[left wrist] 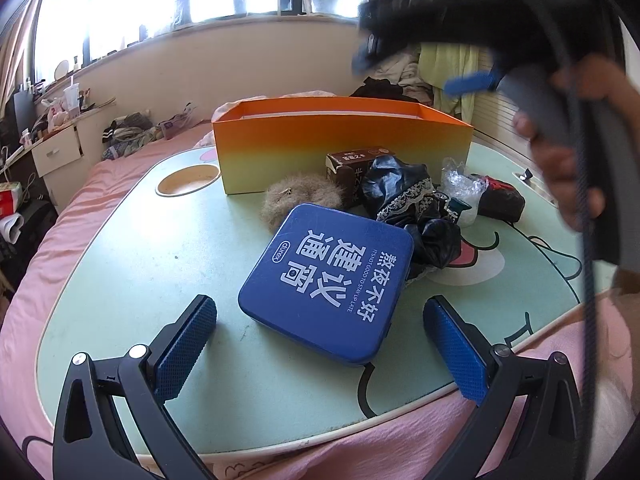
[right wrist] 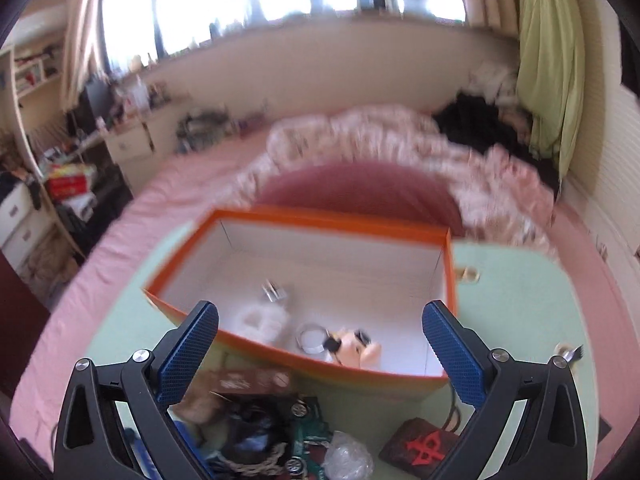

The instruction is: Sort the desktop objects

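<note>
Clutter sits bunched on a pale green lap-desk surface [left wrist: 132,248] that rests on a pink bed [left wrist: 80,184]. Nearest the left gripper [left wrist: 320,344] lies a flat blue tin [left wrist: 326,284] with white printing; the gripper's blue-padded fingers [left wrist: 184,350] are spread wide and empty, one on either side of the tin's near corner without touching it. Behind the tin are a tan fluffy ball [left wrist: 298,198], a brown carton [left wrist: 352,168], a crumpled black cloth with lace trim [left wrist: 404,200], a wad of clear plastic wrap [left wrist: 464,184] and a dark pouch with a red mark [left wrist: 502,198]. An orange box [left wrist: 340,144], open at the top, stands at the far side of the pile.

The right gripper [right wrist: 326,354] hangs above the box's near wall, its fingers [right wrist: 454,356] also wide apart and holding nothing. Inside the box [right wrist: 304,218] lie a small cartoon figure [right wrist: 356,346], a metal ring [right wrist: 311,338], a white fluffy item [right wrist: 262,320] and a small metallic piece [right wrist: 274,292]. The right wrist view is motion-blurred. In the left wrist view a hand [left wrist: 568,152] grips the right gripper's handle.
</note>
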{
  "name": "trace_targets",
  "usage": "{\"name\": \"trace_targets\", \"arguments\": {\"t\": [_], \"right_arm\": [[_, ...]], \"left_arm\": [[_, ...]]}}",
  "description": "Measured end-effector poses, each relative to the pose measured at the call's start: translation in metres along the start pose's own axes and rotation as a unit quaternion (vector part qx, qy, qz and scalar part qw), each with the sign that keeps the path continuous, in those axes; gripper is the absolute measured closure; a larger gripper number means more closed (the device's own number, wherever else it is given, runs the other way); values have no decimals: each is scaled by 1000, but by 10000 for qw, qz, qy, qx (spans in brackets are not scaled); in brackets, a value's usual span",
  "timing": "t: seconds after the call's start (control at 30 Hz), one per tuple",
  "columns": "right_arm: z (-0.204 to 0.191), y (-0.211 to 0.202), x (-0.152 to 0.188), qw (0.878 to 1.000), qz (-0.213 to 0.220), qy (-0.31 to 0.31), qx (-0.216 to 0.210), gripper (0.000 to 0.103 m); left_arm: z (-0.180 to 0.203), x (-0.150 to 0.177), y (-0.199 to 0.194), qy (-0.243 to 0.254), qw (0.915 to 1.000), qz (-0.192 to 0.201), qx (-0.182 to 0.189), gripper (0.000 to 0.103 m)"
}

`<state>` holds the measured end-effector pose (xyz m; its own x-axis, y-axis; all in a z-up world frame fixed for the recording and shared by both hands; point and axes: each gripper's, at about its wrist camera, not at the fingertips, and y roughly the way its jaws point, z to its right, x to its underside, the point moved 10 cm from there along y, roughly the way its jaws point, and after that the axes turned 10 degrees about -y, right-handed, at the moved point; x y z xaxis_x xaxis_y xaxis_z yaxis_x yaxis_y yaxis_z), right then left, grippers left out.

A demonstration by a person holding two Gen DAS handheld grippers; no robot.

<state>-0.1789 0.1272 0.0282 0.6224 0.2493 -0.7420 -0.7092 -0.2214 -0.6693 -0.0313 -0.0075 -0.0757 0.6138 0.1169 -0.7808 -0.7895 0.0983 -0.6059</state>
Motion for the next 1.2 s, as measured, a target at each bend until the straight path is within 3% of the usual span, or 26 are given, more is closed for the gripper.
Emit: {"name": "trace_targets", "arguments": {"t": [0.1, 0.2, 0.6, 0.7, 0.8, 0.87, 0.93, 1.03, 1.1, 1.17, 1.2], "right_arm": [[2, 20, 17, 9994, -317, 109, -84, 1], [4, 16, 18, 9998, -164, 91, -71, 1], [-1, 19, 15, 9993, -340, 38, -143, 1], [-8, 18, 5, 9986, -428, -5, -313, 9], [-22, 21, -11, 9915, -705, 367, -1034, 14], [-38, 29, -19, 9792, -1070, 647, -1597, 15], [-56, 45, -20, 9657, -1556, 788, -1924, 24], [-72, 74, -12, 9559, -2204, 755, -1786, 37], [-78, 92, -6, 9524, -2453, 758, -1640, 38], [-82, 99, -11, 9591, -2384, 525, -1432, 38], [-83, 101, -12, 9612, -2418, 357, -1277, 44]], "left_arm": [[2, 0, -2, 2, 10000, 3, 0, 0], [2, 0, -4, 3, 10000, 7, -3, 0], [2, 1, -5, 4, 10000, 8, -2, 0], [2, 1, -5, 3, 10000, 6, -1, 0], [2, 1, -5, 2, 10000, 6, -4, 0], [2, 0, -5, 2, 10000, 3, -15, 0], [1, 0, -5, 4, 10000, 2, -13, 0], [1, 0, -5, 5, 10000, 4, -11, 0], [1, 0, -5, 6, 10000, 3, -9, 0], [0, -1, -5, -5, 10000, -6, 3, 0], [0, -1, -5, -3, 10000, -2, 13, 0]]}}
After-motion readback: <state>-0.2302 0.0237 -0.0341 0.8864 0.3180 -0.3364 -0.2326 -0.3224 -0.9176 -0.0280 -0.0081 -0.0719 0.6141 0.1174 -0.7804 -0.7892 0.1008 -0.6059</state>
